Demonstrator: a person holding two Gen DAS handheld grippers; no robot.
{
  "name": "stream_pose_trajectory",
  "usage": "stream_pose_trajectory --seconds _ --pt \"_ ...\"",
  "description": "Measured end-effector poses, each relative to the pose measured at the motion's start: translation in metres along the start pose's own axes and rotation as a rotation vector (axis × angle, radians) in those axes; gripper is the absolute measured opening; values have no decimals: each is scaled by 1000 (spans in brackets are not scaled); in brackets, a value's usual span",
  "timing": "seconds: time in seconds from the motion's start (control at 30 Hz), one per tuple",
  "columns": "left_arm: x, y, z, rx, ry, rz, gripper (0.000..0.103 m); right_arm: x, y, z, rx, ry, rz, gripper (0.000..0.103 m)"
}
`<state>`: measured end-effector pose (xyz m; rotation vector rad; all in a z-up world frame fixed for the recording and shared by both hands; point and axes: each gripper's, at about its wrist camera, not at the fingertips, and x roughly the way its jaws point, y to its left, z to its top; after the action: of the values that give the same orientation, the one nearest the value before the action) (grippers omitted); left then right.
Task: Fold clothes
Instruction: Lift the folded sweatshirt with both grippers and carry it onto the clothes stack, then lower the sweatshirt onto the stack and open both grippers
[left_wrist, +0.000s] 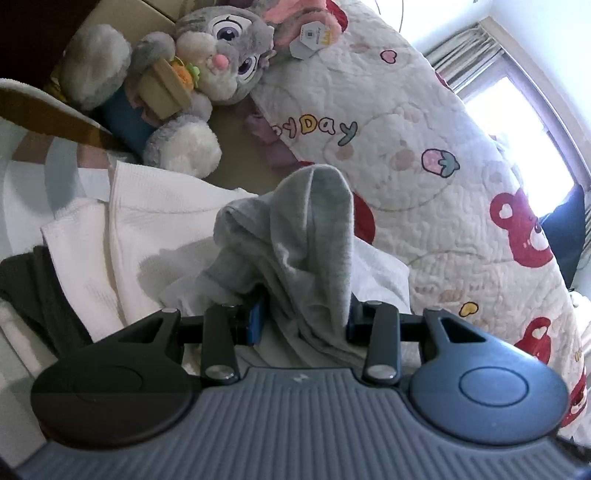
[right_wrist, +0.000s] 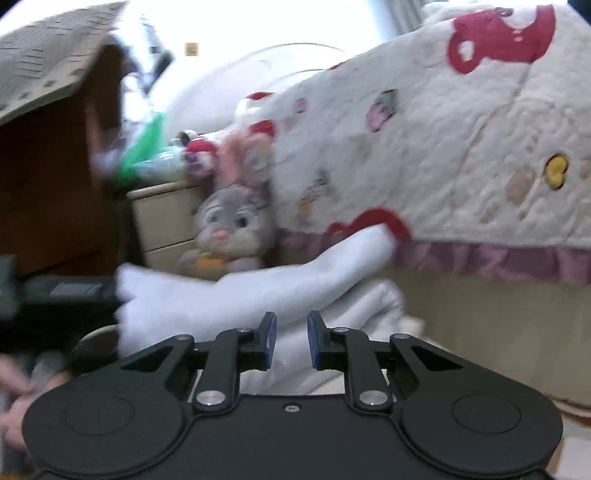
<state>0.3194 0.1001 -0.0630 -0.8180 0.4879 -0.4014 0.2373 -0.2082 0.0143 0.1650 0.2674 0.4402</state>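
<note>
Left claw (left_wrist: 303, 317): my two blue-padded fingers sit either side of a bunched grey garment (left_wrist: 295, 236), which fills the gap between them and rises in a peak beyond the tips; the cloth hides the pads' faces, so I read the claw as clamped on the garment. Beneath and to the left of the grey garment lies a white waffle-knit cloth (left_wrist: 147, 221), spread in loose folds, with a dark garment (left_wrist: 33, 288) at its left edge. Beyond these sits a grey plush rabbit (left_wrist: 207, 70) holding a small tan box, and to the right a quilt (left_wrist: 424, 155) printed with red bears and strawberries rises in a mound. Right claw (right_wrist: 291, 339): my fingers stand apart with a clear gap between the blue pads, gripping nothing. Just beyond the tips lies a folded white cloth (right_wrist: 258, 295), one end of it reaching up to the quilt's (right_wrist: 443, 147) pink ruffled hem. The right view is motion-blurred. The rabbit (right_wrist: 231, 225) shows behind the white cloth, beside a pale drawer unit (right_wrist: 166, 218), with a brown wooden cabinet (right_wrist: 55, 192) further left. A hand (right_wrist: 14, 398) is blurred at the lower left edge.
</note>
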Motion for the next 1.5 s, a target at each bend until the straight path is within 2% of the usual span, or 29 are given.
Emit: stream_pose_trajectory --seconds 0.07,0.1,0.17,0.3,0.43,0.5,0.53,0.6,0.63,0.67,0.7,0.73,0.8,0.83,0.9,0.97,1.0,1.03,1.1,1.17,1.27,1.33,1.43,1.5 --pt "5 -1 -2 -23 -11 -3 36 8 -1 -3 20 36 67 20" --pt "8 -2 -2 -40 -11 -5 35 13 0 -4 -4 49 70 26" --pt "15 -2 -1 -80 -6 -27 35 24 3 -4 -58 73 69 23" --pt "25 -3 -4 -152 7 -82 35 22 7 -9 -37 113 94 20" --pt "27 -19 -9 -67 19 0 36 22 7 -12 -23 151 121 21" --pt "22 -23 -6 -48 24 34 37 22 6 -11 -31 186 156 25" --pt "20 -26 -5 -37 26 52 38 21 0 -5 -5 221 205 30" --pt "14 -30 -1 -13 30 87 40 18 -17 10 81 271 301 30" --pt "11 -32 0 -1 33 105 41 14 -32 19 168 254 340 30" --pt "9 -35 2 10 31 118 43 9 -48 30 258 197 339 31" --pt "6 -37 3 20 26 128 44 8 -60 40 315 153 296 40" --pt "3 -40 3 30 17 134 46 7 -73 51 368 110 248 56" --pt "2 -41 1 47 -1 131 51 26 -87 67 371 120 124 73" --pt "3 -41 0 59 -4 128 52 36 -93 76 370 128 61 75" --pt "5 -41 -3 82 -12 113 51 66 -104 80 374 157 -24 76" --pt "2 -46 -4 122 -36 102 48 96 -118 72 452 190 -30 72" --pt "1 -48 -4 145 -50 98 47 107 -124 69 479 194 -3 47" --pt "-1 -51 -4 167 -64 93 42 109 -126 71 477 160 22 30" --pt "-5 -55 -4 188 -87 58 41 110 -127 74 466 84 68 20" --pt "-6 -58 -3 195 -96 30 41 102 -126 71 456 -13 66 19" --pt "1 -55 -6 181 -69 83 41 108 -129 58 448 36 -18 25" --pt "-3 -57 -3 179 -81 94 42 113 -131 49 443 73 -75 38" --pt "-32 -70 2 268 -245 110 41 117 -130 41 419 118 -142 38" --pt "-41 -77 4 325 -287 97 41 114 -122 46 379 128 -155 38"
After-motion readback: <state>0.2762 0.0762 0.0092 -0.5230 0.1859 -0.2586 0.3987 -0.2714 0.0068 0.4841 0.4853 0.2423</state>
